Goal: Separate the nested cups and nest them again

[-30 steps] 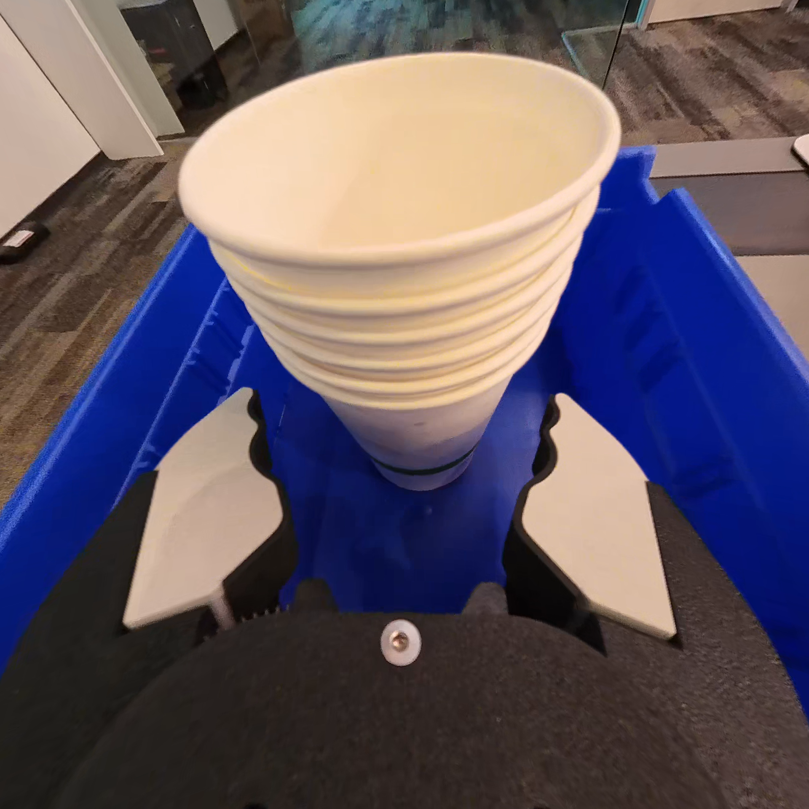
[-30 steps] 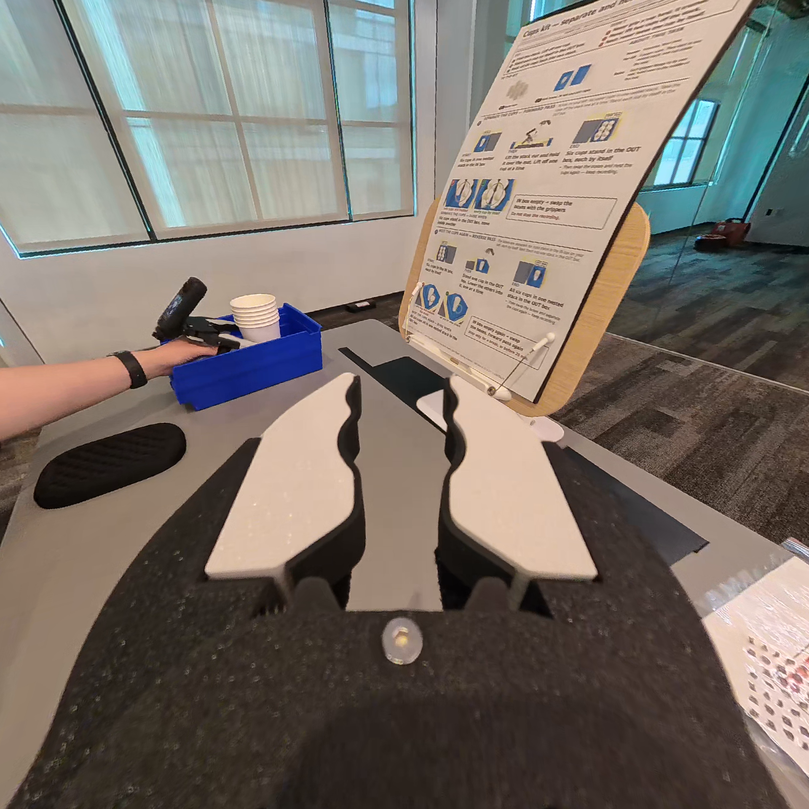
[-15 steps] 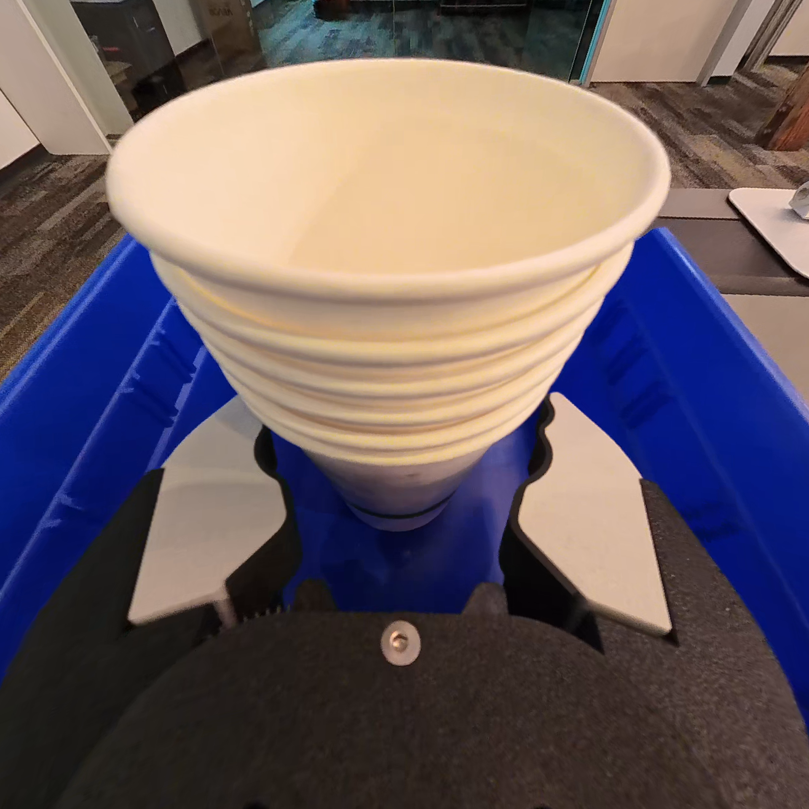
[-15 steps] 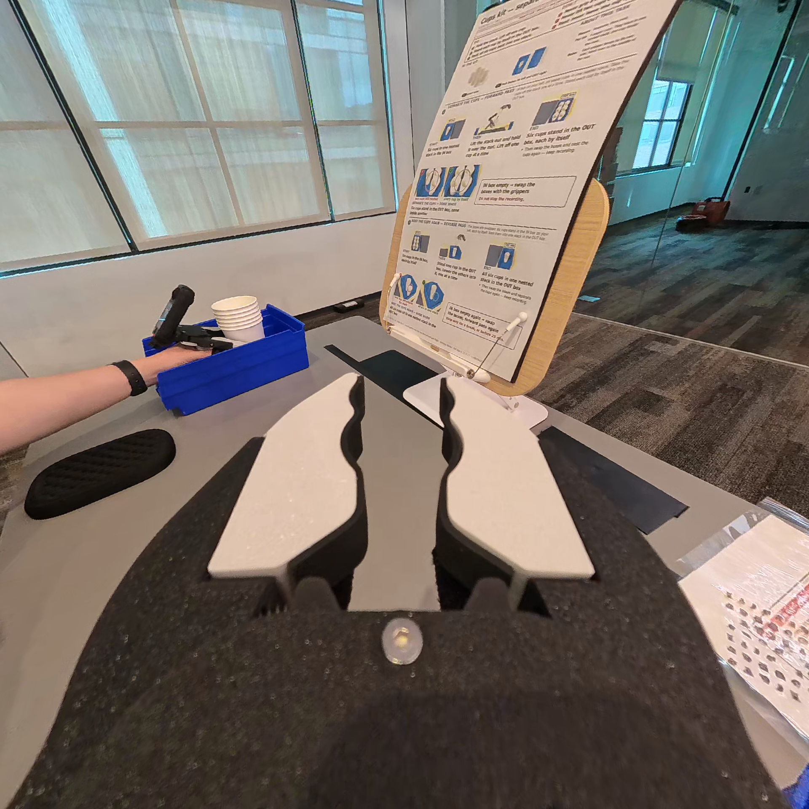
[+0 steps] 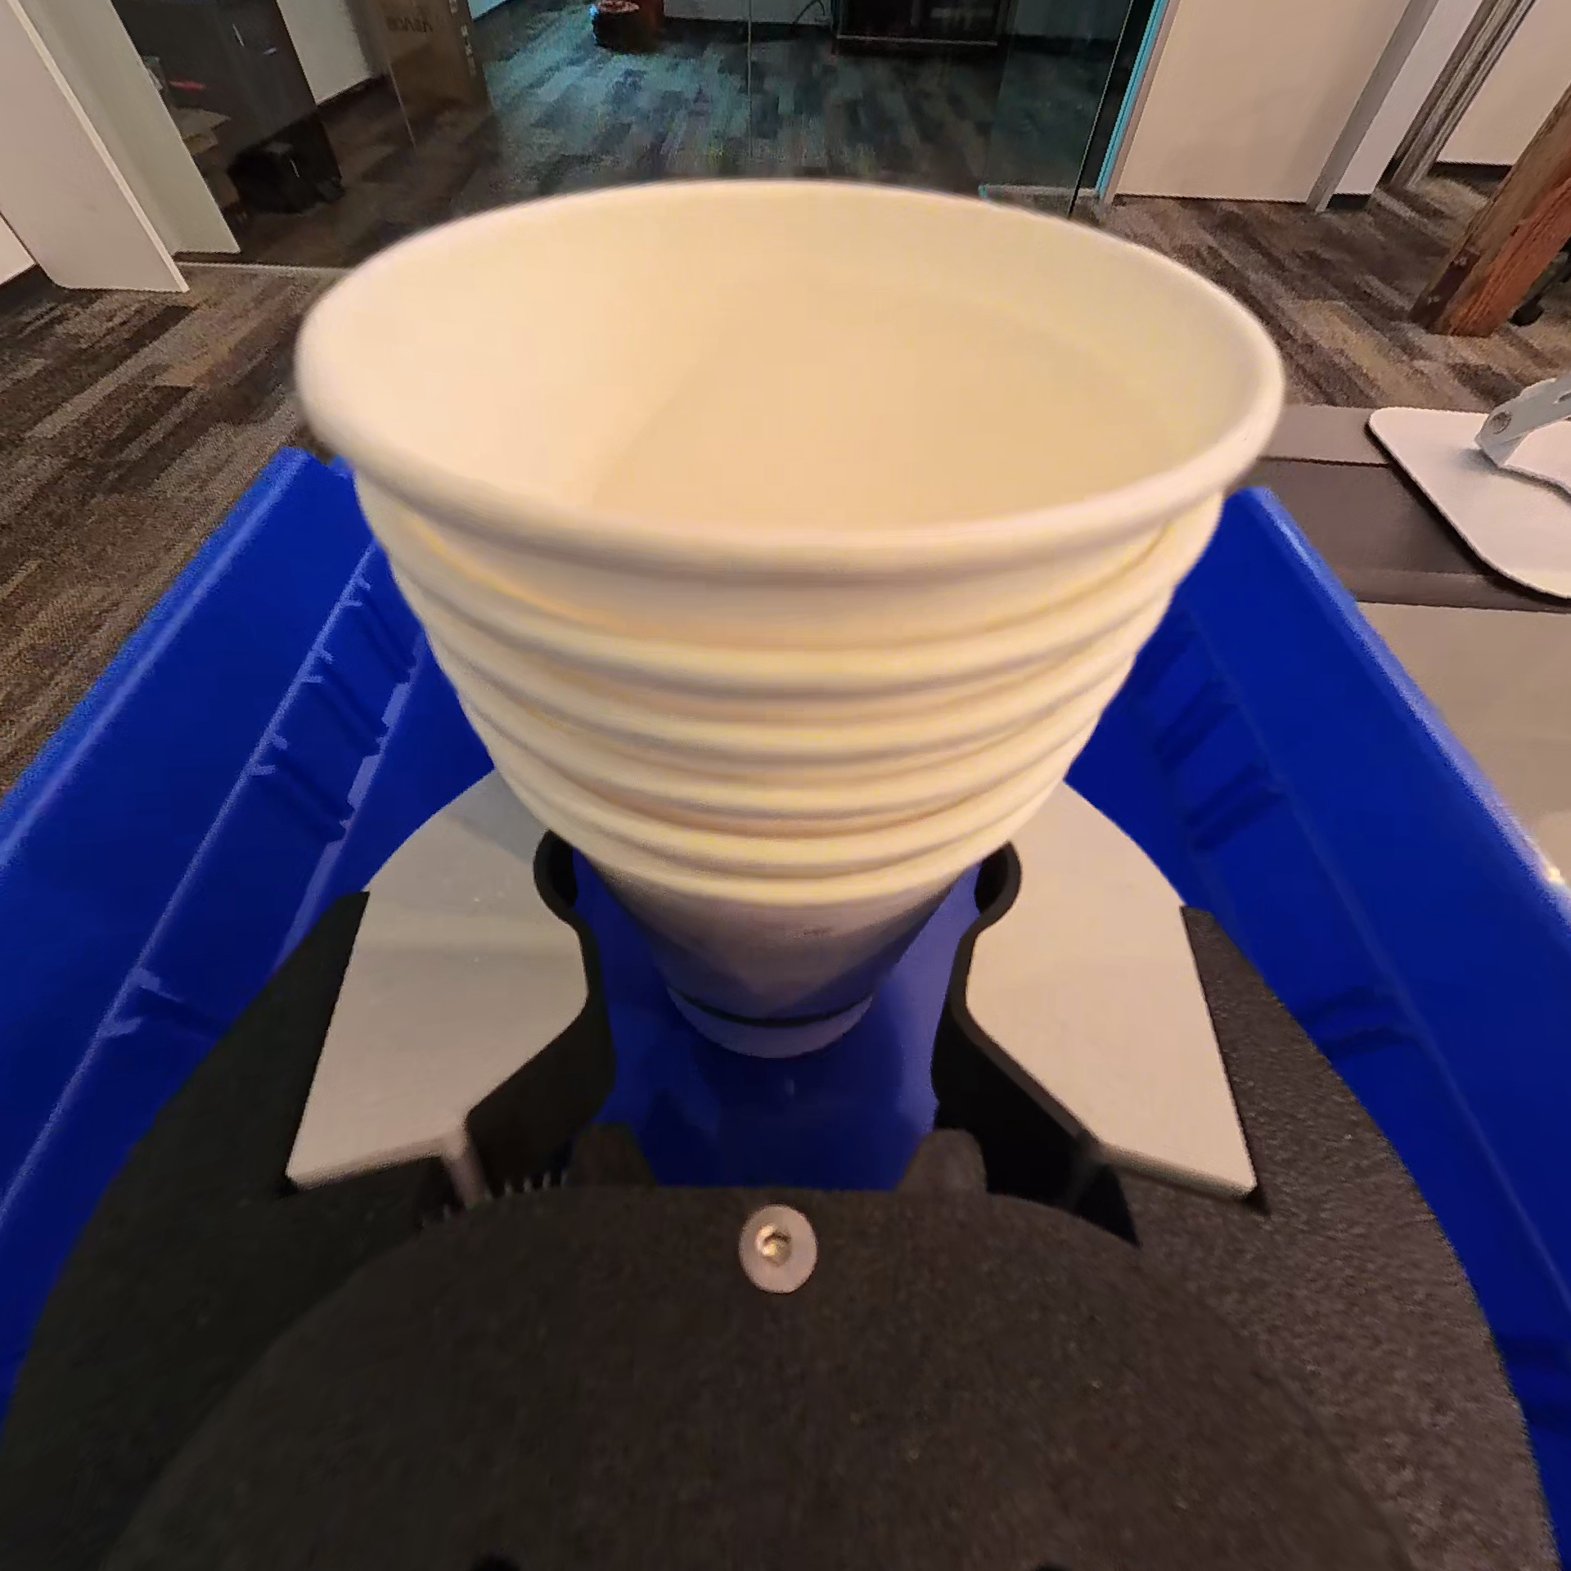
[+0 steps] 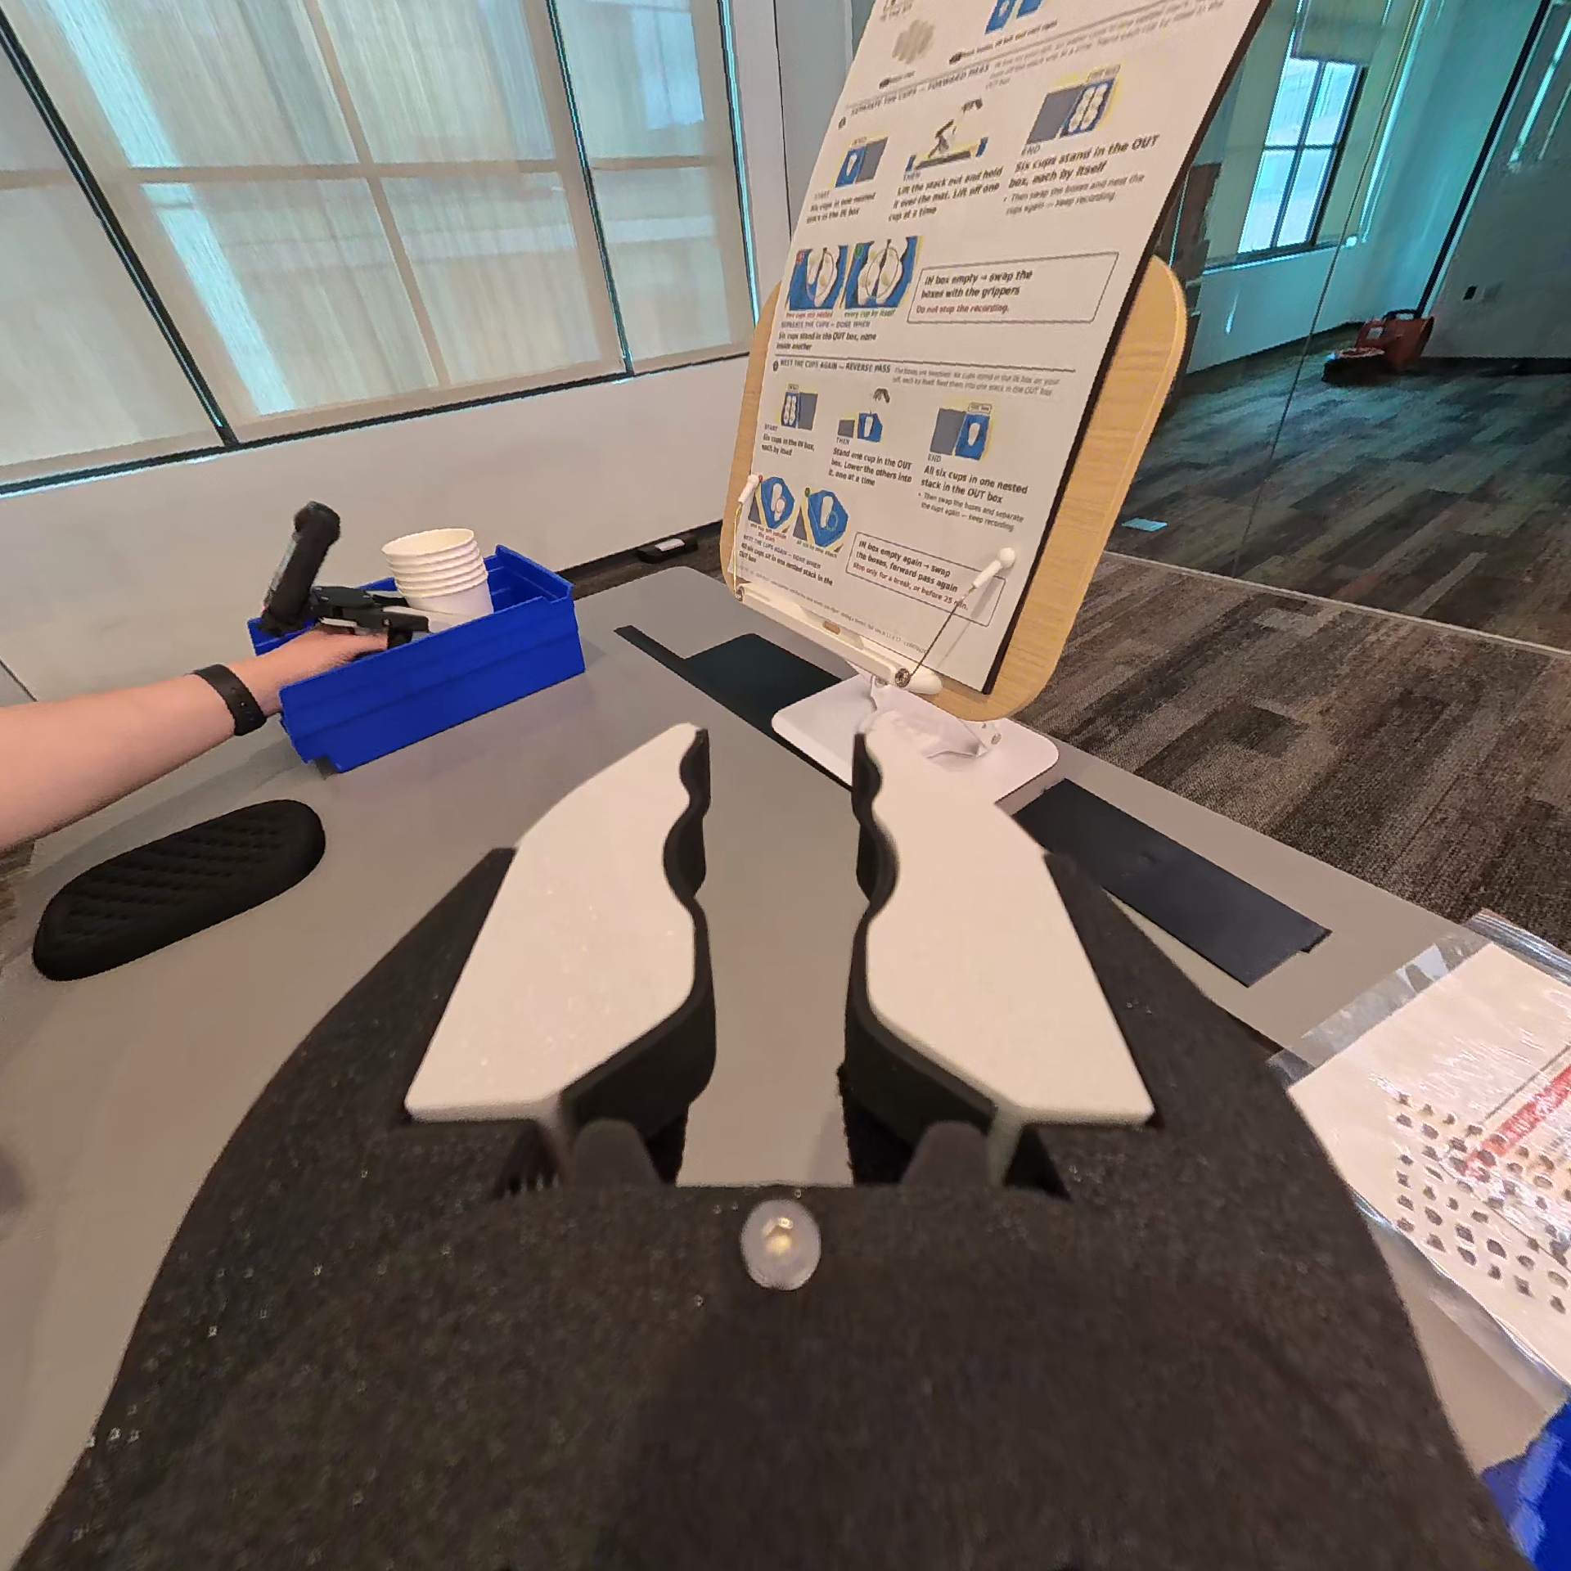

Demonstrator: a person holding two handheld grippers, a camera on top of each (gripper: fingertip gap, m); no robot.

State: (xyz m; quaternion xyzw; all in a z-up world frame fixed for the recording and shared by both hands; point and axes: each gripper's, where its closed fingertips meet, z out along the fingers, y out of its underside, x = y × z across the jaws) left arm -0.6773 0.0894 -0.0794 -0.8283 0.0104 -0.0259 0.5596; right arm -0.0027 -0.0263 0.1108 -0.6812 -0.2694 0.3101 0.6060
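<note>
At the left end of the grey table [image 6: 765, 680], a stack of nested white paper cups [image 5: 786, 646] stands upright in a blue bin [image 5: 212, 765], its rolled rims banded one above another and a dark line ringing the bottom cup's base. The left gripper [image 5: 778, 867] has its fingers spread to either side of the lowest cup, not visibly touching it. Farther right, the right gripper [image 6: 780, 765] hovers over bare tabletop, fingers parted and holding nothing.

Cup stack [image 5: 791, 595]: cream-white, dark base band. Bin [image 5: 212, 765]: blue. Table [image 6: 646, 706]: grey. Pad [image 6: 178, 884]: black, dimpled.
</note>
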